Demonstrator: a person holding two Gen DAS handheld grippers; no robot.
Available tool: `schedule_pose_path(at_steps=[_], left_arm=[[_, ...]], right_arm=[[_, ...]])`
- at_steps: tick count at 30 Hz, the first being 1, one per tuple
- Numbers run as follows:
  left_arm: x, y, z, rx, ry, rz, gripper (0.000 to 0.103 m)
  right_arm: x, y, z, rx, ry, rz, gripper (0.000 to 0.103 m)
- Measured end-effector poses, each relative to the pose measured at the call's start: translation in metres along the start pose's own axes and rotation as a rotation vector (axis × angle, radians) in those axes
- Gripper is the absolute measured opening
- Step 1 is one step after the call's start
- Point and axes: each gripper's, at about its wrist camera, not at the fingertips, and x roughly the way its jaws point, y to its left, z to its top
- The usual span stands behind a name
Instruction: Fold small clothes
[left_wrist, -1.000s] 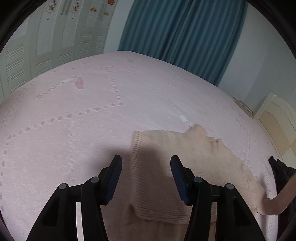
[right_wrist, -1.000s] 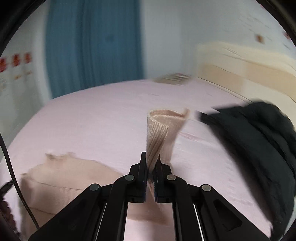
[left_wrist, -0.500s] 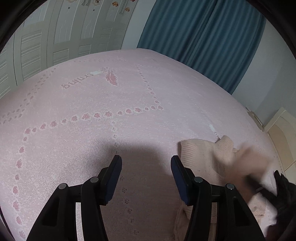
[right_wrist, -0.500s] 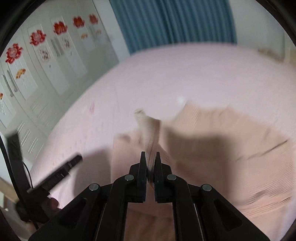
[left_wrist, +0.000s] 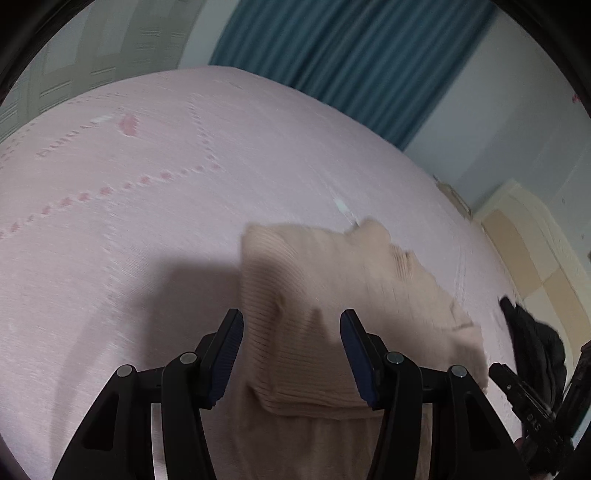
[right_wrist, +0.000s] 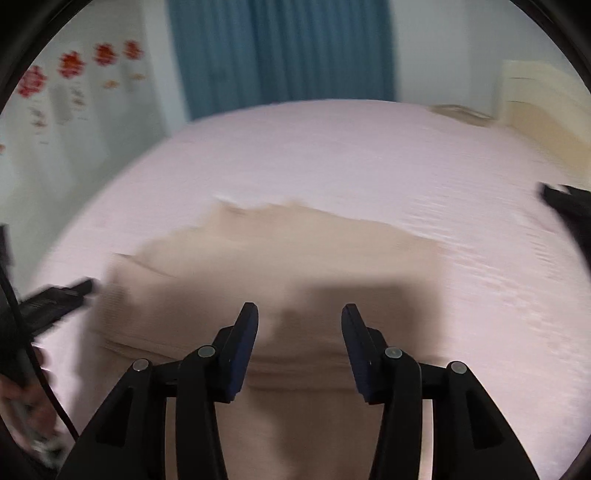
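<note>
A beige ribbed knit garment (left_wrist: 332, 295) lies partly folded on the pink bed (left_wrist: 147, 166). My left gripper (left_wrist: 291, 354) hovers open over its near folded edge, nothing pinched between the pads. In the right wrist view the same garment (right_wrist: 288, 258) spreads flat below my right gripper (right_wrist: 299, 347), whose jaws are opening; the cloth lies beneath them and is not held. The right gripper's tip shows at the left view's right edge (left_wrist: 517, 387). The left gripper (right_wrist: 55, 299) shows at the right view's left edge.
A black garment (left_wrist: 535, 339) lies at the bed's right side, seen also in the right view (right_wrist: 569, 206). Teal curtains (left_wrist: 351, 55) hang beyond the bed's far end. A cream headboard (left_wrist: 524, 251) stands on the right, a flowered wardrobe (right_wrist: 55, 92) on the left.
My right gripper carried the sleeve across onto the garment, came down and let it go, its jaws now apart. The left gripper swung away and back over the folded edge.
</note>
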Motion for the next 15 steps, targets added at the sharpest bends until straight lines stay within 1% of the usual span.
schedule_pose_path(at_steps=[2, 4, 5, 7, 9, 11, 15], left_arm=[[0.007, -0.007, -0.003, 0.021, 0.018, 0.004, 0.050], [0.011, -0.013, -0.005, 0.055, 0.017, 0.021, 0.047], [0.013, -0.017, -0.007, 0.078, 0.012, 0.038, 0.047], [0.013, -0.019, -0.008, 0.097, 0.010, 0.049, 0.045], [0.015, -0.017, -0.009, 0.103, 0.018, 0.062, 0.039], [0.016, -0.013, -0.009, 0.106, 0.016, 0.067, 0.031], [0.017, -0.004, -0.008, 0.060, 0.018, 0.044, 0.021]], right_arm=[[0.007, -0.023, -0.006, 0.016, 0.027, -0.047, 0.046], [0.017, -0.043, -0.010, 0.041, 0.079, -0.062, 0.046], [0.020, -0.050, -0.012, 0.049, 0.098, -0.058, 0.046], [0.024, -0.061, -0.012, 0.077, 0.131, -0.020, 0.046], [0.025, -0.067, -0.012, 0.097, 0.144, 0.005, 0.046], [0.035, -0.070, -0.015, 0.114, 0.173, 0.000, 0.046], [0.049, -0.068, -0.018, 0.128, 0.208, -0.015, 0.046]])
